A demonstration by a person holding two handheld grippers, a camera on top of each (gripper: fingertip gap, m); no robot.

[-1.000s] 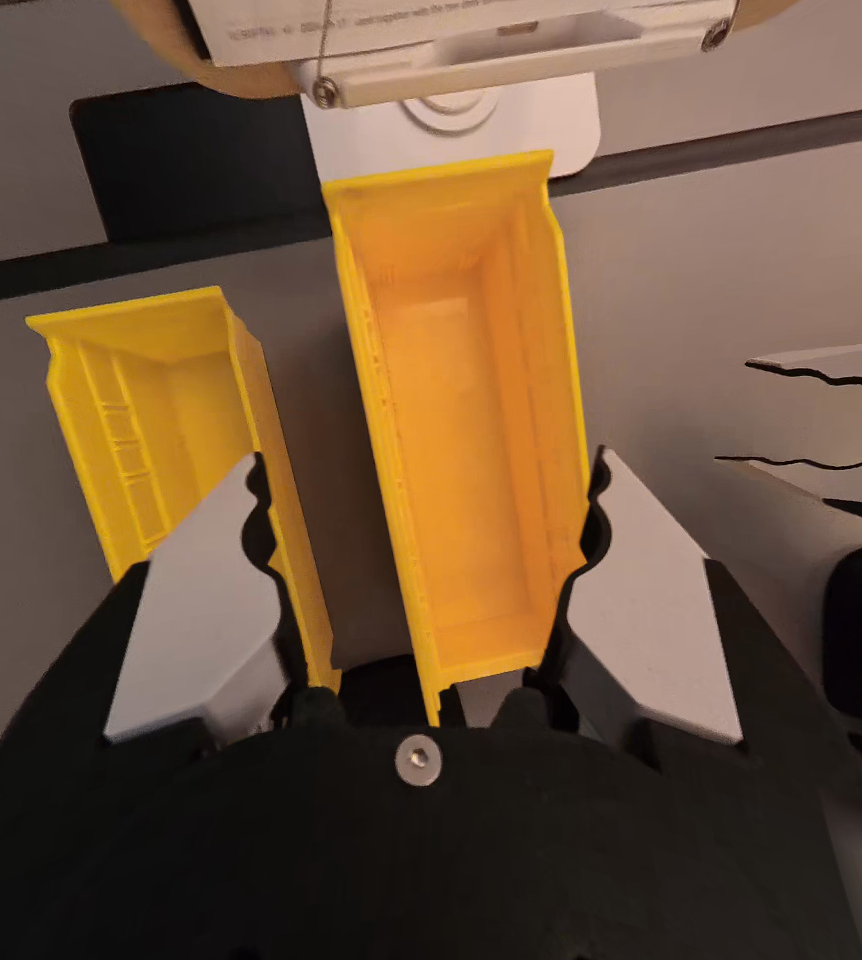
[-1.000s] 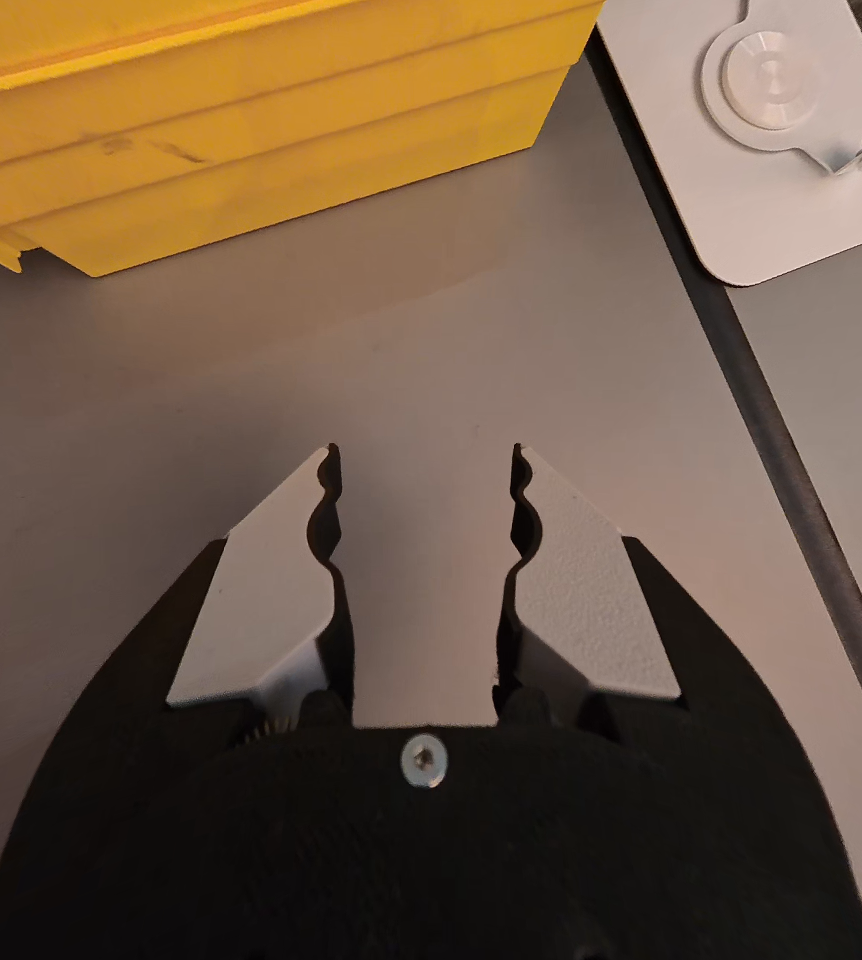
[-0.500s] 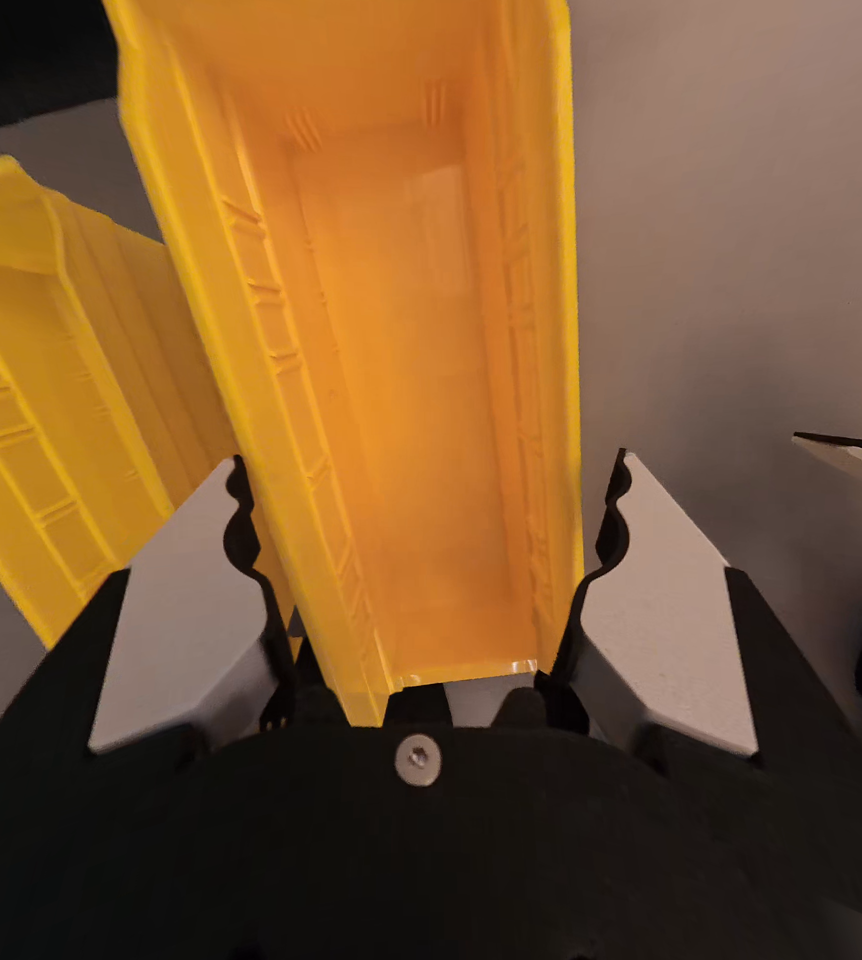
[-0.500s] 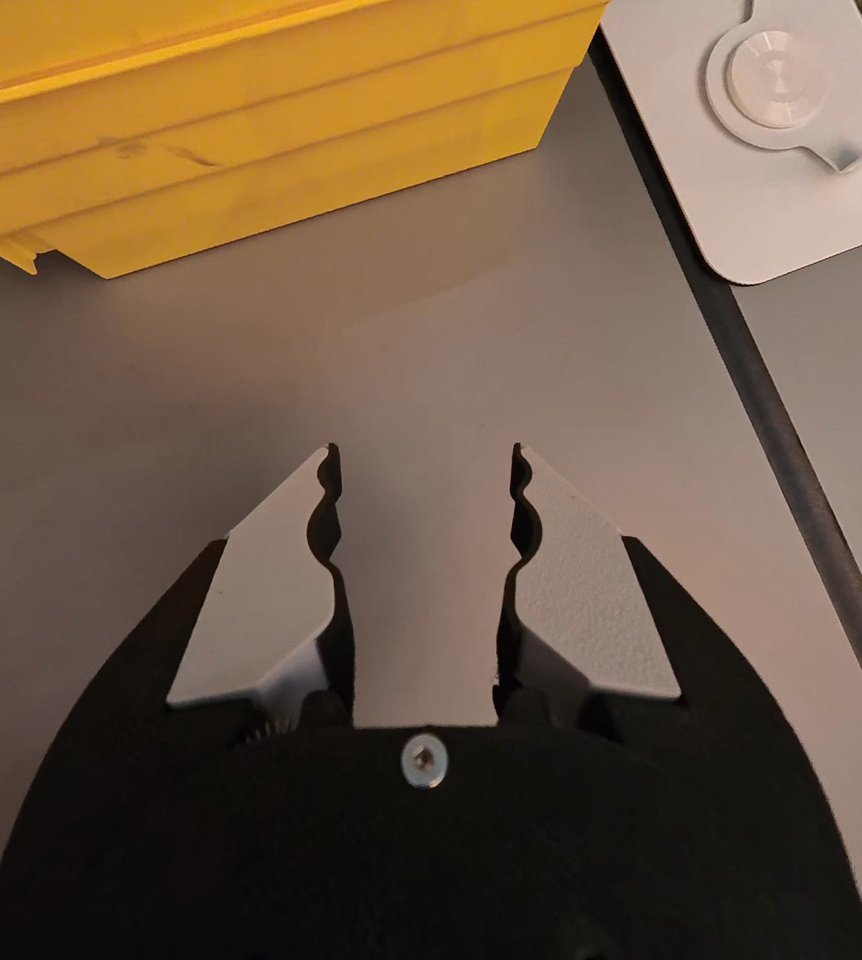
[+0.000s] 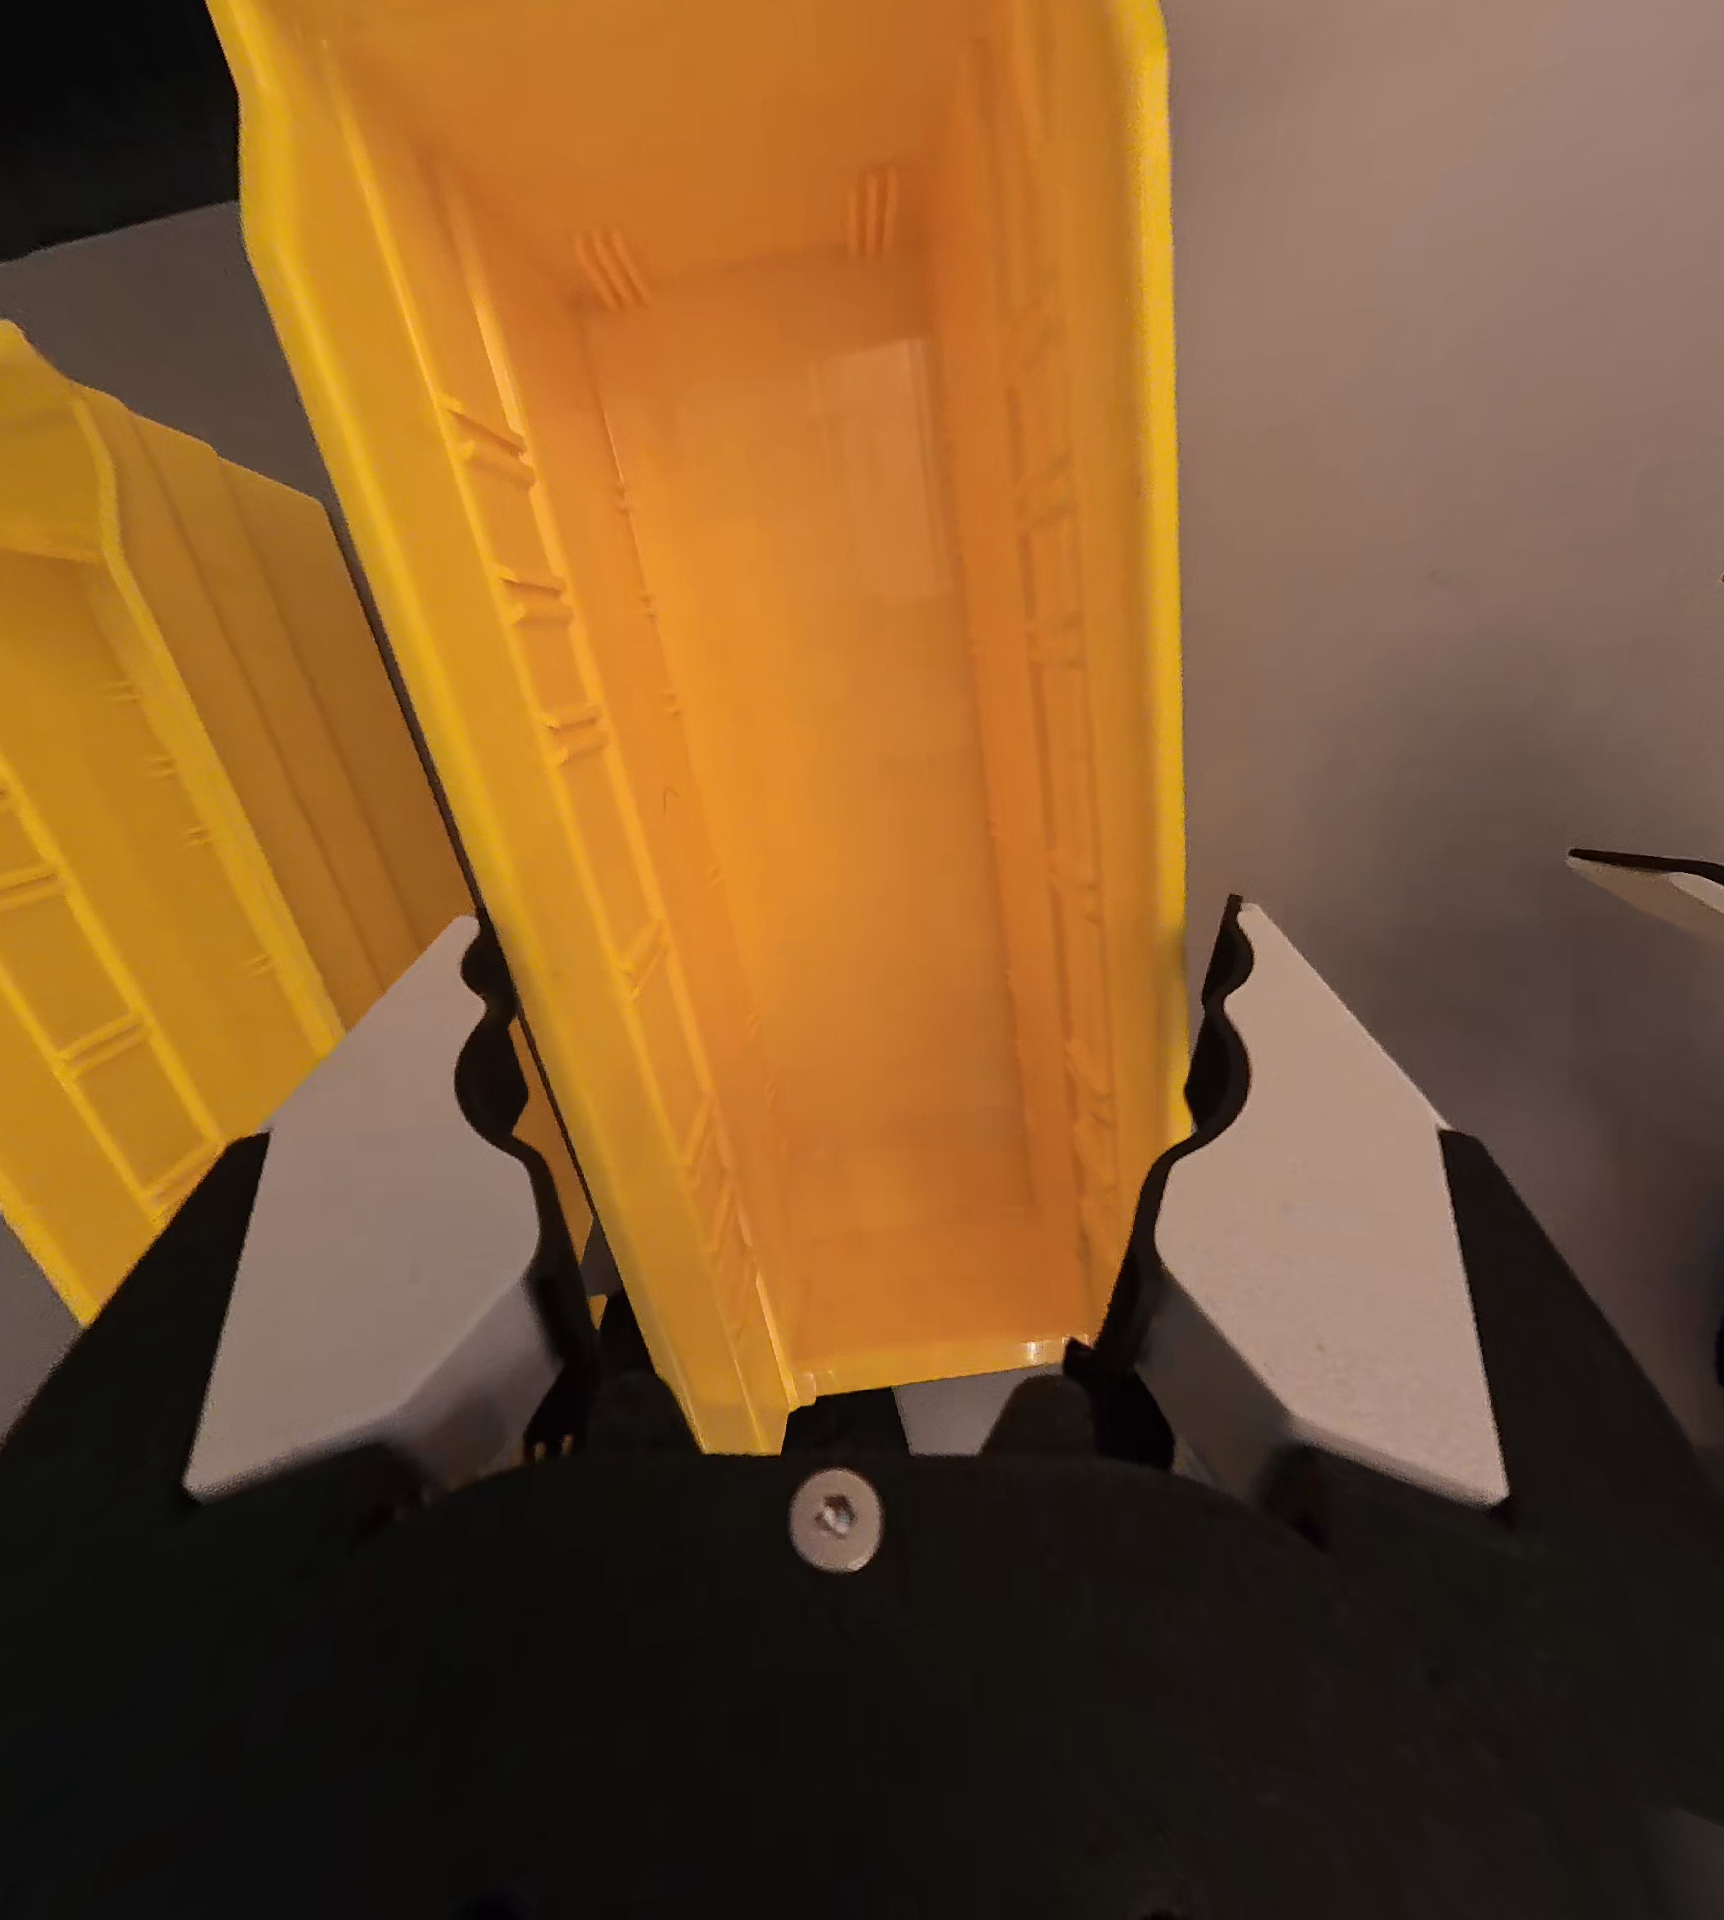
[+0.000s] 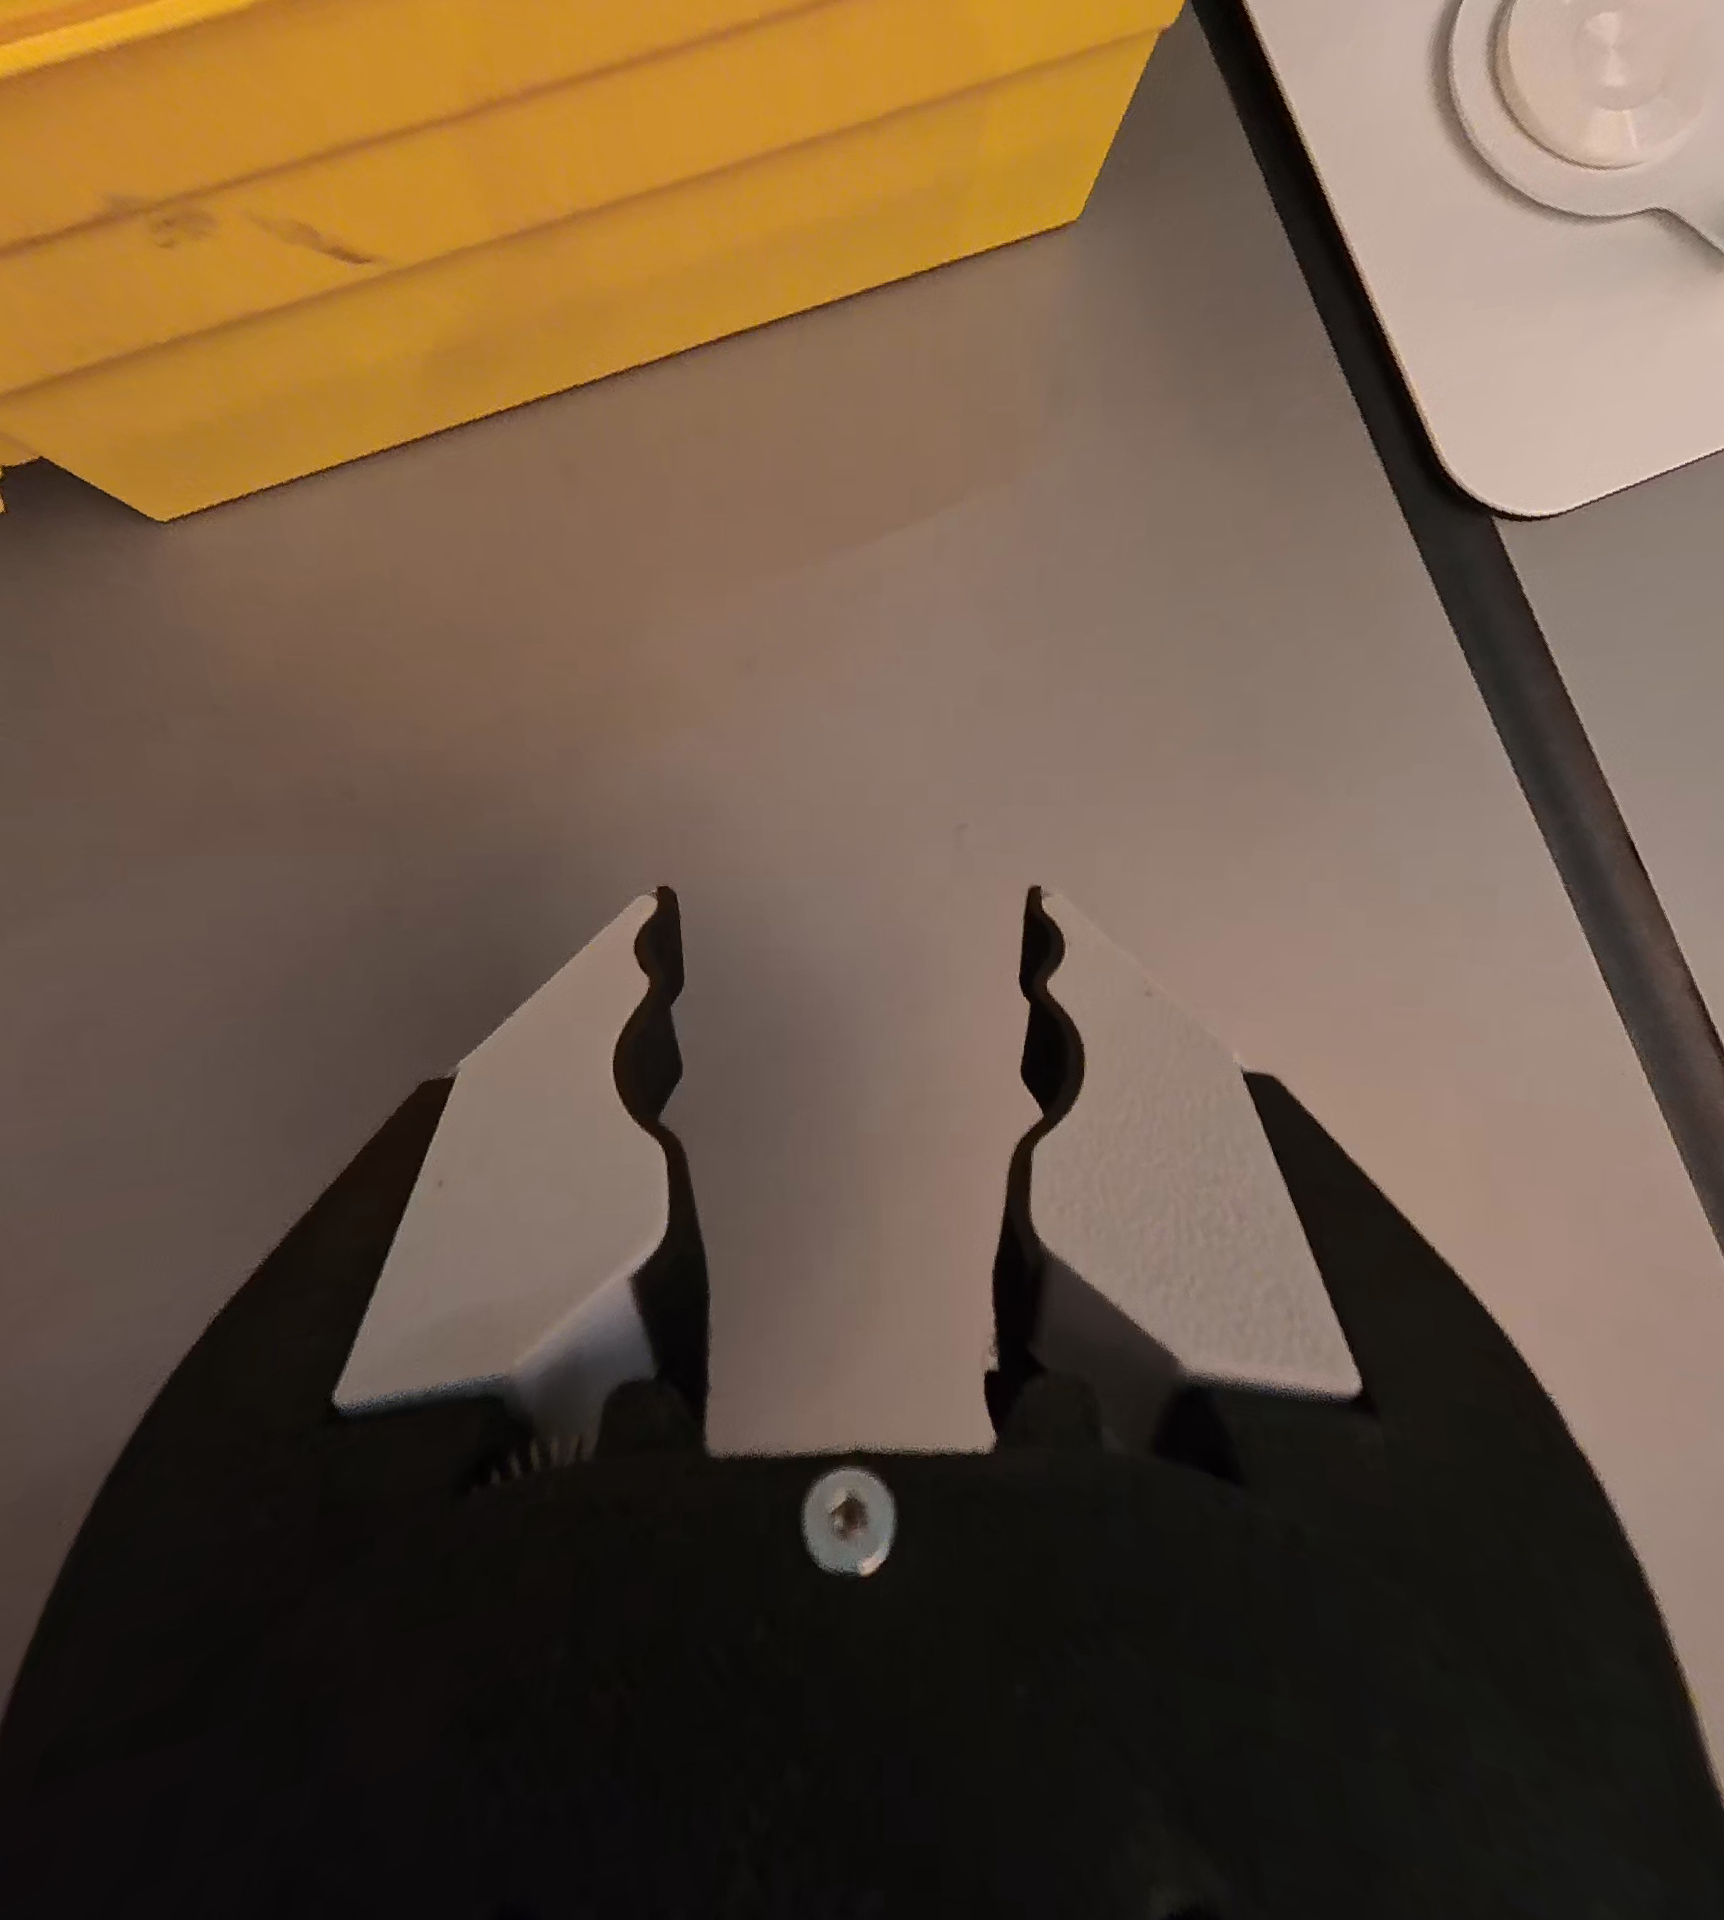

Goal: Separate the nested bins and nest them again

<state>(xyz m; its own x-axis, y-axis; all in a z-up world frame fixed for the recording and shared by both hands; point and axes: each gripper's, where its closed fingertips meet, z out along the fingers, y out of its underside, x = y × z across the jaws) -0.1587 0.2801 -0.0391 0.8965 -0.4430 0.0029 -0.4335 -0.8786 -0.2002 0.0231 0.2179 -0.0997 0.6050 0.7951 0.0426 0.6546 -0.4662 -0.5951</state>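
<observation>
workshop bench | grey table (image 6: 837, 675) | yellow parts bins (image 5: 785, 727) | white mounting plate (image 6: 1564, 312)

The left gripper (image 5: 853, 935) fills the lower half of its frame, its 2 grey fingers (image 5: 1325, 1195) spread wide, black wavy pads facing inward. Both pads lie against the outer walls of a yellow bin (image 5: 816, 779) that runs up the middle of the frame, gripping it.

The right gripper (image 6: 850, 904) sits low in its frame, fingers (image 6: 546, 1164) parallel and partly apart, pads touching nothing, only bare surface between them.
</observation>
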